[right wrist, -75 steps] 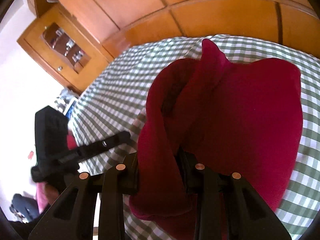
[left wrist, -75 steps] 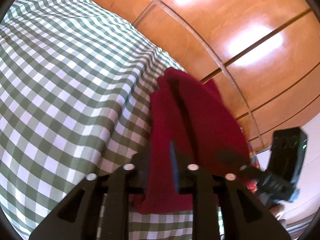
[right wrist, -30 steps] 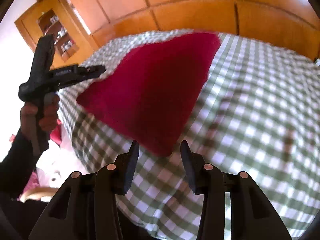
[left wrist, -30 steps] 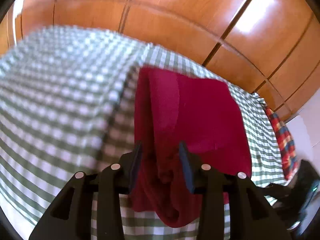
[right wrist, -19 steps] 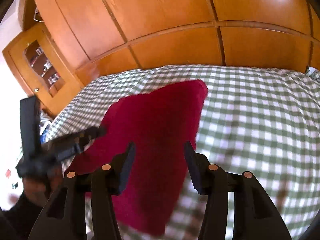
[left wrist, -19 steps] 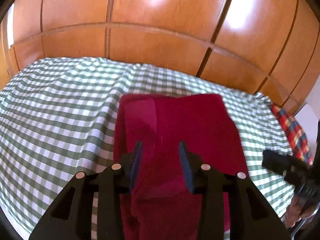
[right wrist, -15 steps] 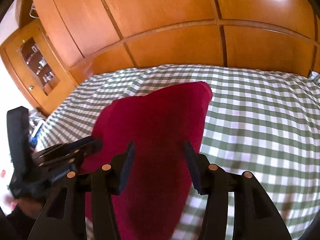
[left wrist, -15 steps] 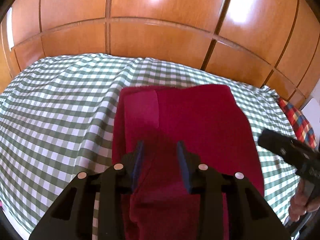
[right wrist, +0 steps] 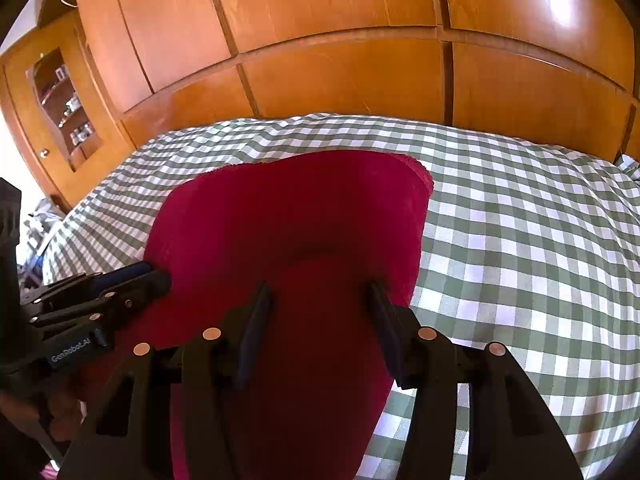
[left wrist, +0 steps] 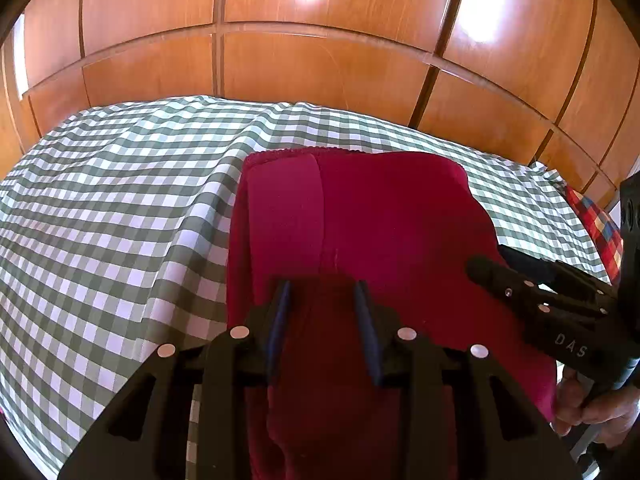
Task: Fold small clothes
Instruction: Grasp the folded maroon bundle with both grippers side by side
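Observation:
A dark red garment (left wrist: 384, 224) lies folded flat on the green-and-white checked cloth (left wrist: 120, 208); its near end hangs over the front edge. It also shows in the right wrist view (right wrist: 288, 220). My left gripper (left wrist: 322, 292) is open, its jaws just above the garment's near part with nothing between them. My right gripper (right wrist: 316, 292) is open and empty over the garment's near right part. Each gripper shows in the other's view: the right one (left wrist: 496, 270) at the garment's right edge, the left one (right wrist: 148, 276) at its left edge.
Wooden wardrobe doors (left wrist: 320, 64) stand close behind the checked surface. A glass-fronted wooden cabinet (right wrist: 60, 112) is at the far left. A red, blue and yellow plaid fabric (left wrist: 596, 224) lies past the right edge of the checked cloth.
Both grippers held the garment raised, then let it go. It now lies flat. Both grippers have opened and drawn back to its near end.

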`<state>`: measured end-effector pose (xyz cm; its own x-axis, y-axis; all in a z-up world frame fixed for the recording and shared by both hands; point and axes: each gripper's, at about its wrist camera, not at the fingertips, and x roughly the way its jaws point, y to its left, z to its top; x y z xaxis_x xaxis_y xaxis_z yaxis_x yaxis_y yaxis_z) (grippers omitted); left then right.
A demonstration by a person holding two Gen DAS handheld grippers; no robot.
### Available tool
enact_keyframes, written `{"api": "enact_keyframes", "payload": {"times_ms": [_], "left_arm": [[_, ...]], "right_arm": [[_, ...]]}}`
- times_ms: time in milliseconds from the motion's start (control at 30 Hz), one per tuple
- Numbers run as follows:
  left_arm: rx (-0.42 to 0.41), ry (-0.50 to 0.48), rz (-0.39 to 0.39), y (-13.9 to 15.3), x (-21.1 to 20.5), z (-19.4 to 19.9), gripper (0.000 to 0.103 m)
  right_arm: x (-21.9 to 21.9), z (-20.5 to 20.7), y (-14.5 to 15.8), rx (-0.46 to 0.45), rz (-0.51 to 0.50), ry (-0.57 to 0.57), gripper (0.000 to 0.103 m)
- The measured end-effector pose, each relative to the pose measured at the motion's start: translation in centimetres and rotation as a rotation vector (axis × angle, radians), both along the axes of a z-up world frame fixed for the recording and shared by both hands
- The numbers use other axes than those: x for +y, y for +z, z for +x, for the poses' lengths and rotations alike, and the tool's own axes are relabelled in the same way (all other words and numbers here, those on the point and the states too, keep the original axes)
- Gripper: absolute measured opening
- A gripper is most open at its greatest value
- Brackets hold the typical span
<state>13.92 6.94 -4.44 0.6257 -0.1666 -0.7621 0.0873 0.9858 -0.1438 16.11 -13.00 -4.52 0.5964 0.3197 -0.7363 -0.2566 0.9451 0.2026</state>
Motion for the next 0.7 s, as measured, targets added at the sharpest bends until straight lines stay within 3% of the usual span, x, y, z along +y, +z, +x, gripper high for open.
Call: {"api": "enact_keyframes", "payload": {"times_ms": [67, 167, 433, 567, 700], "left_arm": [[0.001, 0.002, -0.005, 0.0, 0.0, 0.0, 0.032], [-0.001, 0.002, -0.004, 0.1, 0.0, -0.1, 0.032], [-0.005, 0.022, -0.023, 0.1, 0.5, -0.6, 0.033], [-0.005, 0.033, -0.027, -0.5, 0.7, -0.9, 0.033], [0.002, 0.050, -0.049, -1.4, 1.5, -0.9, 0.033]], "right_arm": [[0.0, 0.0, 0.1, 0.002, -0.006, 0.000, 0.052], [-0.1, 0.1, 0.5, 0.020, -0.023, -0.010, 0.064], [-1.0, 2.2, 2.9, 0.009, -0.003, -0.047, 0.065], [0.1, 5.0, 0.0, 0.122, -0.071, -0.045, 0.065], [-1.0, 5.9, -2.0, 0.179, 0.013, -0.065, 0.082]]}}
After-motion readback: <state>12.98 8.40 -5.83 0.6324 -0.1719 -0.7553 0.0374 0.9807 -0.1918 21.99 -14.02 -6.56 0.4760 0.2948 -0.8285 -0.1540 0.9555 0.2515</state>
